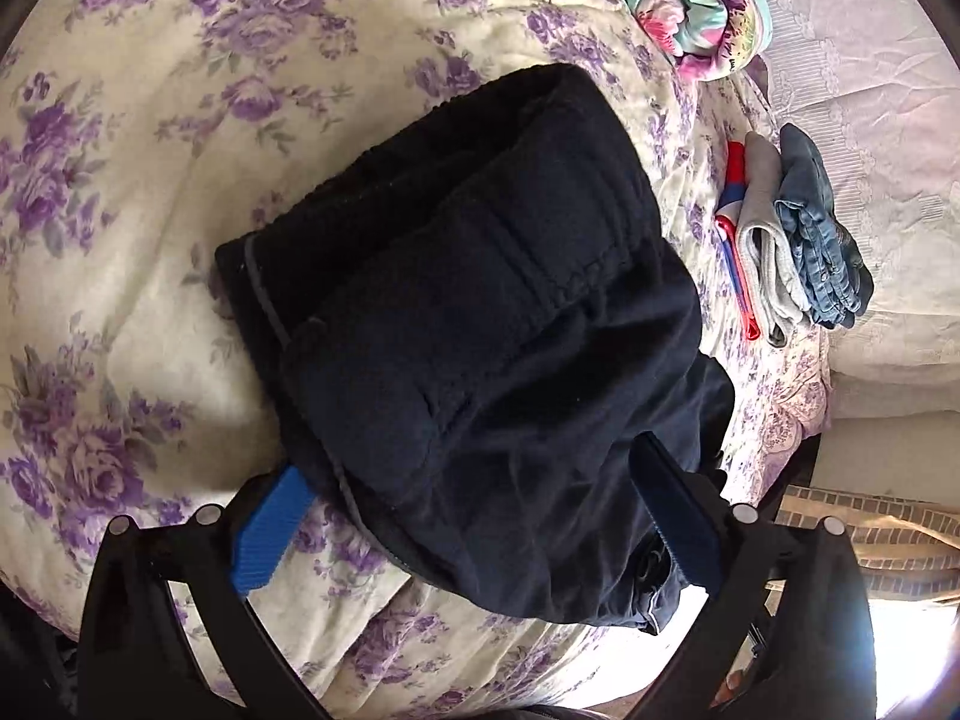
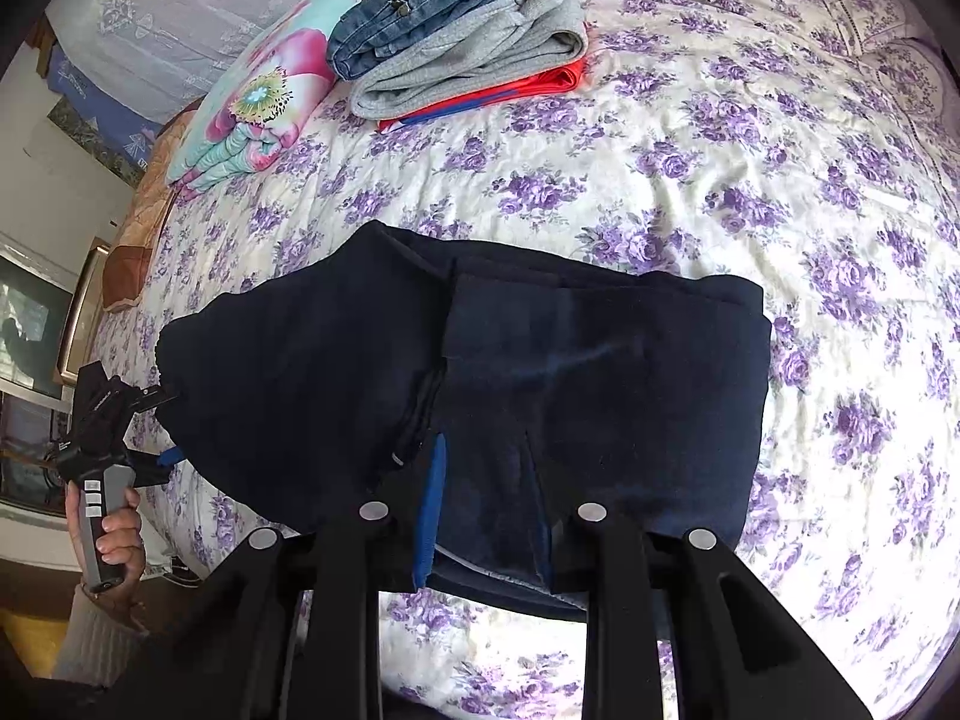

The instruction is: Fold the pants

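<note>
I see both grippers pinching the folded navy pants [image 2: 480, 384] on the floral bedspread [image 2: 750, 150]: left gripper [image 1: 474, 516] at its 6 o'clock edge, right gripper [image 2: 489, 504] likewise, fingers clamping fabric

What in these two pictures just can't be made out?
- Left tongs: the pants drape over the tips in the left view, so the grip is unclear.
- Right tongs: right view, tips buried in the pants; whether they pinch is hidden.
- Clothes pile: the top edge cuts the jeans in the right view.
- Pants' underside: hidden against the bedspread.
</note>
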`<state>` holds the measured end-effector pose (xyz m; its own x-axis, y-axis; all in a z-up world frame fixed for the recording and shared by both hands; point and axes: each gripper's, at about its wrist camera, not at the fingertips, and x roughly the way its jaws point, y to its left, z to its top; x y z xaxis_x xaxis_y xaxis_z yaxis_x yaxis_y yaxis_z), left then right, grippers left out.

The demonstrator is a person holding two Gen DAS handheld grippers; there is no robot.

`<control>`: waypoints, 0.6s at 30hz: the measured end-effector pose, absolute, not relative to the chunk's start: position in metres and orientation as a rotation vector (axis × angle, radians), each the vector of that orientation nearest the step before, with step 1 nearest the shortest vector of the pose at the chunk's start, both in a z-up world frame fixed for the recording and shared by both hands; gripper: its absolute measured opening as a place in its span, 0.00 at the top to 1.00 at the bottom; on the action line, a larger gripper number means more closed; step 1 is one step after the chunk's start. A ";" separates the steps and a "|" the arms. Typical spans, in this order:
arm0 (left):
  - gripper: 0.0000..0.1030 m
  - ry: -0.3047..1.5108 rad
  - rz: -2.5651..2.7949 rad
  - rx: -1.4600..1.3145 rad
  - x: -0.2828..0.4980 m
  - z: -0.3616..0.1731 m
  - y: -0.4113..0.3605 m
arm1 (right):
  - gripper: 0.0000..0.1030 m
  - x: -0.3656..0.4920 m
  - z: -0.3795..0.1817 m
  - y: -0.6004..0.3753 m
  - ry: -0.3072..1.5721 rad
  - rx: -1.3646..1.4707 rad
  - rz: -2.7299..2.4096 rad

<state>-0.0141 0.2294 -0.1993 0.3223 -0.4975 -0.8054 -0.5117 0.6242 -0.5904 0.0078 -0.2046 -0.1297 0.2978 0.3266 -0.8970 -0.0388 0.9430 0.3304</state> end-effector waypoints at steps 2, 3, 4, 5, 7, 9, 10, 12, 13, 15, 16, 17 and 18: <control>0.42 1.286 0.028 -0.951 -0.011 -0.193 0.231 | 0.74 0.007 -0.132 -0.202 1.259 0.267 0.248; 0.66 1.287 0.038 -0.929 -0.008 -0.189 0.231 | 0.74 0.007 -0.133 -0.199 1.262 0.265 0.253; 0.77 1.276 0.037 -0.917 -0.008 -0.184 0.232 | 0.74 0.007 -0.133 -0.196 1.264 0.264 0.266; 0.76 1.249 0.010 -0.914 -0.010 -0.178 0.233 | 0.74 0.007 -0.132 -0.191 1.265 0.264 0.281; 0.77 1.214 -0.030 -0.859 -0.013 -0.165 0.228 | 0.74 0.008 -0.132 -0.177 1.266 0.253 0.335; 0.77 1.196 -0.054 -0.777 -0.014 -0.154 0.217 | 0.74 0.012 -0.133 -0.156 1.254 0.215 0.408; 0.77 1.197 -0.057 -0.738 -0.013 -0.151 0.211 | 0.74 0.016 -0.135 -0.144 1.248 0.188 0.449; 0.77 1.228 -0.044 -0.681 -0.009 -0.154 0.203 | 0.74 0.027 -0.142 -0.118 1.240 0.143 0.527; 0.77 1.254 -0.034 -0.673 -0.007 -0.160 0.202 | 0.74 0.033 -0.146 -0.106 1.240 0.125 0.549; 0.75 1.303 -0.029 -0.694 0.000 -0.173 0.204 | 0.74 0.046 -0.159 -0.083 1.273 0.094 0.567; 0.63 1.324 -0.043 -0.714 0.003 -0.180 0.206 | 0.74 0.053 -0.164 -0.074 1.290 0.086 0.573; 0.53 1.348 -0.075 -0.732 0.007 -0.187 0.205 | 0.74 0.056 -0.167 -0.065 1.300 0.084 0.581; 0.42 1.371 -0.094 -0.739 0.011 -0.194 0.204 | 0.74 0.059 -0.168 -0.058 1.307 0.084 0.591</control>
<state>0.0107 0.2035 -0.1940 0.2329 -0.4720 -0.8503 -0.3519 0.7742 -0.5261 0.0586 -0.0580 -0.1683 0.1365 0.4537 -0.8806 -0.3611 0.8506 0.3823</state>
